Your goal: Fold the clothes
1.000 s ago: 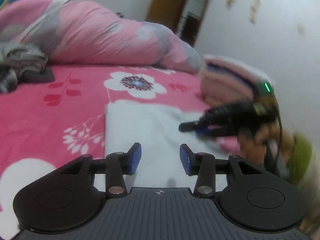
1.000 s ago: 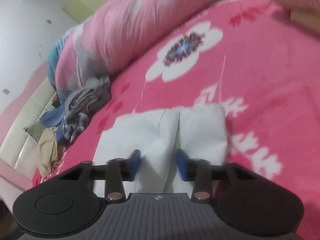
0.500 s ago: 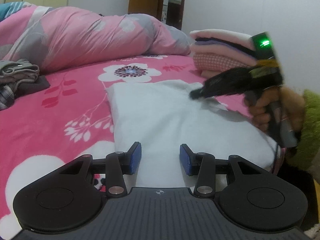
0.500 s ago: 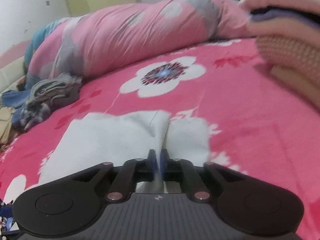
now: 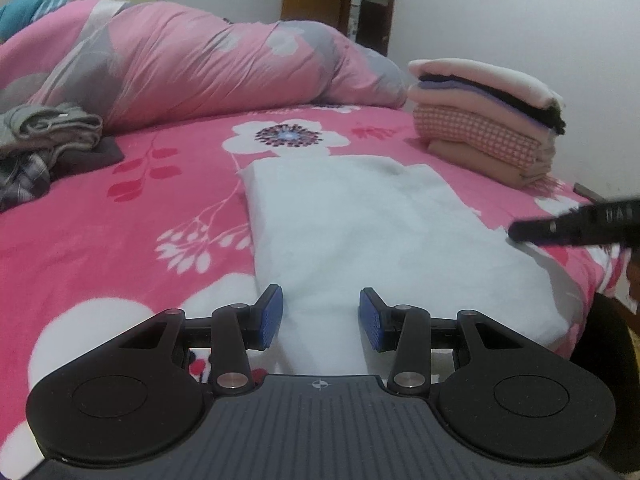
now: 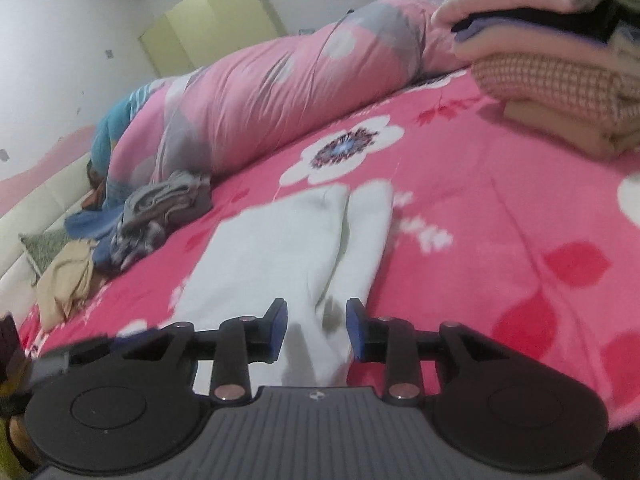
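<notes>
A: Left wrist view first. Where's the garment?

B: The white garment point(image 5: 360, 232) lies flat on the pink floral bedsheet point(image 5: 120, 248), near the bed's front edge, prob. spread out so its sides can be turned in. The left gripper point(image 5: 320, 316) hovers over its near end, blue pads apart w/ nothing pinched, cloth only showing beneath the gap. It looks parked there, ready to take that edge.

A: And the folded stack?

B: The stack of folded clothes point(image 5: 484, 120) sits at the far right of the bed, apart from the garment, likely kept clear as the finished pile. The right gripper's tip pokes in from the right edge, just beside the garment's right border.

A: Right wrist view?

B: The right gripper point(image 6: 316, 328) has just been opening its jaws; a fold of white cloth lies between the pads, but they don't press on it, so it's let go. The garment point(image 6: 288, 248) shows a lengthwise crease, one side doubled over. The unfolded clothes heap point(image 6: 152, 216) waits at left by the quilt point(image 6: 260, 100), prob. next in line.
</notes>
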Tool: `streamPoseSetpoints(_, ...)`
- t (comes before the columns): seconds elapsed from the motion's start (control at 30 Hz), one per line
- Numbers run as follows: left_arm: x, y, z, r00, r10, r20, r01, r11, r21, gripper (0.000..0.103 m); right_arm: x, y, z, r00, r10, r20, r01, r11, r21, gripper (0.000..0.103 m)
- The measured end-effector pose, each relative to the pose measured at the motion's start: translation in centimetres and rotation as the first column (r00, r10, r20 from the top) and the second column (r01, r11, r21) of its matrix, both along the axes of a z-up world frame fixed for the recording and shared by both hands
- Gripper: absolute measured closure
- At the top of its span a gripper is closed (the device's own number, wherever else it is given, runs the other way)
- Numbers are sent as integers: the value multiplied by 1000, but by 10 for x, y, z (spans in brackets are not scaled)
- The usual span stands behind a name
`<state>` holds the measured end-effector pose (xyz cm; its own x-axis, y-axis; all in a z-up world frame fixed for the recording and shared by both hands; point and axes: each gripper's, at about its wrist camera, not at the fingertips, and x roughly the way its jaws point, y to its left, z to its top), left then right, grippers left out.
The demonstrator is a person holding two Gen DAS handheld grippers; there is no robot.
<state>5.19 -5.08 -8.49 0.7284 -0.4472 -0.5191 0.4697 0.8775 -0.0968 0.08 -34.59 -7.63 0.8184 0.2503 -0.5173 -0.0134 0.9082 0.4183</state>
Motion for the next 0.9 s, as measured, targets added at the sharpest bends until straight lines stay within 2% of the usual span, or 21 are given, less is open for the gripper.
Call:
streamPoseSetpoints(0.1,0,0,0,1000,14,-3,-14,1000,11,61,-3,4,-3,1000,25,12,-24,1000,-10,71)
streamPoseSetpoints(0.3,-1,-1,2,999,39,0,-39,999,33,61,-11,21,3,997,37,65,-24,983,-184,69)
streamPoseSetpoints(0.4,-4,-3,3,999,37,10,-37,998,49,61,-12,30,6,992,87,96,-59,963,-262,65)
streamPoseSetpoints(0.5,-7,-6,8,999,13,35,-15,999,39,61,-8,37,5,987,135,84,-103,945,-309,61)
streamPoseSetpoints(0.57,-8,-12,13,999,-22,46,22,1000,10,61,-5,40,3,985,161,64,-132,936,-327,61)
streamPoseSetpoints(0.67,-9,-29,15,993,-100,70,99,995,7,61,-4,42,1,980,192,48,-166,929,-329,61)
streamPoseSetpoints(0.77,-9,-49,10,983,-164,81,161,986,43,61,-1,42,0,974,224,22,-204,921,-332,61)
streamPoseSetpoints(0.87,-6,-60,2,978,-200,53,197,979,56,61,8,35,-4,966,256,-22,-253,929,-272,61)
streamPoseSetpoints(0.9,-5,-62,0,977,-206,45,203,977,58,61,11,30,-4,962,270,-35,-271,933,-238,65)
